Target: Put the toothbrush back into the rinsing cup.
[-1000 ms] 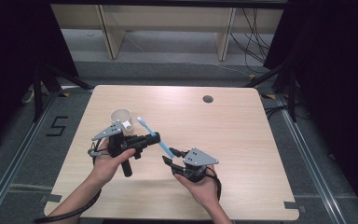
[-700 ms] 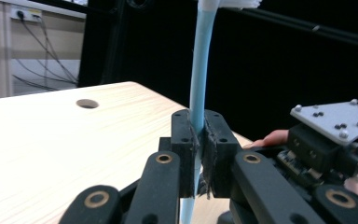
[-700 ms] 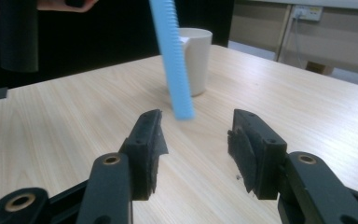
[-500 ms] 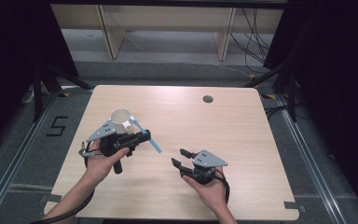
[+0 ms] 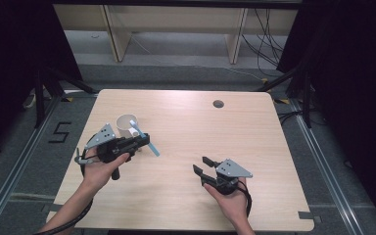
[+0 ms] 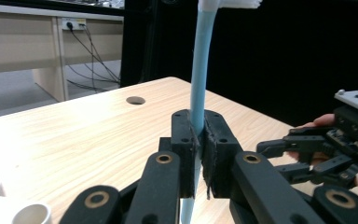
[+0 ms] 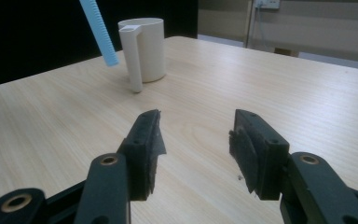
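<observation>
Two-handed a second ago, one-handed now: grips the blue toothbrush (image 5: 144, 138) mid-handle in the closed left gripper (image 5: 144, 141) alone, bristled head tilted up just beside the rim of the white mug (image 5: 126, 127), other end pointing away from the mug. Has drawn the right gripper (image 5: 201, 165) off the handle and well away from the mug, jaws spread and empty. Suggests the handover is done; leaves, probably, only dropping the brush into the mug. Reads no brand or label on mug or brush; finds just a floor mark "5" (image 5: 61, 132) past the table (image 5: 215, 132) edge on the mug's side.
</observation>
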